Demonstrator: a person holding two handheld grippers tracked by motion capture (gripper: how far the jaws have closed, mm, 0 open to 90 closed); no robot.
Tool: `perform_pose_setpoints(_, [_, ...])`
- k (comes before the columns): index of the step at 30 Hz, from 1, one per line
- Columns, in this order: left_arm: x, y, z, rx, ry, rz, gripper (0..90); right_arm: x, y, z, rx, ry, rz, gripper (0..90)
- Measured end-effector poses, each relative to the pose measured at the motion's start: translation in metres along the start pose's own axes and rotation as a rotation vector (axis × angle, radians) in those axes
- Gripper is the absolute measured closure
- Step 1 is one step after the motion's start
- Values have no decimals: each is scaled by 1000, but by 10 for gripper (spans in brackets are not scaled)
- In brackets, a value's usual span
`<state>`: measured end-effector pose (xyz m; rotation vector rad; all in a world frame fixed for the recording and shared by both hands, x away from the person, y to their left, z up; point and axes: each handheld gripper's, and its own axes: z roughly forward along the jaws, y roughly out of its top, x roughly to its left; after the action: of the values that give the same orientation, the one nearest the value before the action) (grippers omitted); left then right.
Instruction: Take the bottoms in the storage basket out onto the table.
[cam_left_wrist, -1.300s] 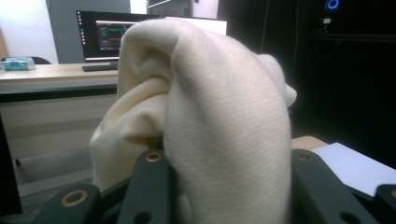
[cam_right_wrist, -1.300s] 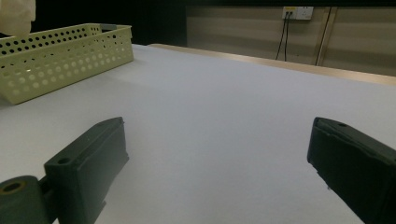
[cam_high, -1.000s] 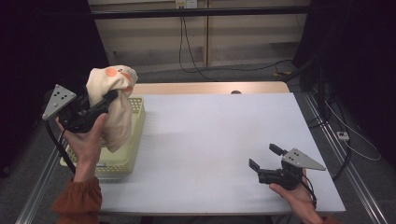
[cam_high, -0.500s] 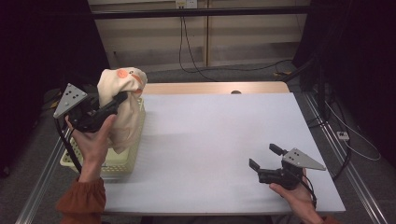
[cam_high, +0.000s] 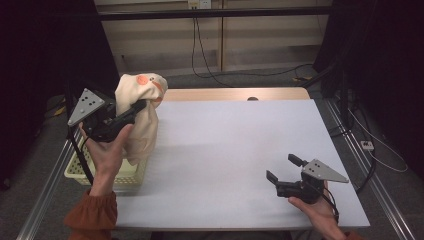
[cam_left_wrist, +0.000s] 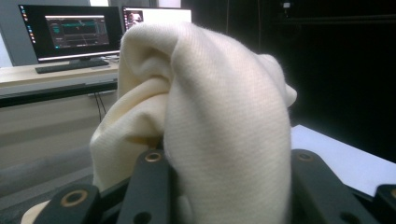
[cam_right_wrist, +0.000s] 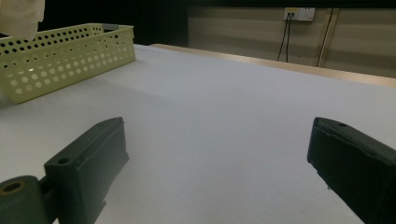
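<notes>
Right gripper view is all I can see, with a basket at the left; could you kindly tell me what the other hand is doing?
Observer: The left gripper is shut on a cream cloth, held up above the basket.
Operator: Thank you. Is the cloth plain?
Observer: No, it has orange patches near its top.
Operator: And does it hang clear of the basket?
Observer: I cannot tell; in the high view its lower end overlaps the basket's right edge.
</notes>
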<state>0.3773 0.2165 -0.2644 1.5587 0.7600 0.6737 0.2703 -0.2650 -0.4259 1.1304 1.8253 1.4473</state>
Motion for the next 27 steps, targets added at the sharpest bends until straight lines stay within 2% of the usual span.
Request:
perform_pose_setpoints(5, [-4,3,4,5,-10,7,658,0,0,0,0,2,2,48])
perform_pose_setpoints(7, [-5,5,5,-7,-19,-12,657,0,0,1,1,0,6,48])
perform_pose_setpoints(10, [-4,8,4,-20,-40,-19,657,0,0,2,2,2,3,48])
perform_pose_setpoints(13, [-4,10,4,-28,-36,-17,657,0,0,1,2,2,9,47])
perform_pose_setpoints(14, [-4,10,4,-18,-35,-5,657,0,0,1,1,1,9,47])
perform_pose_setpoints(27, [-15,13,24,-13,-70,-16,657,-1,0,2,-2,3,9,47])
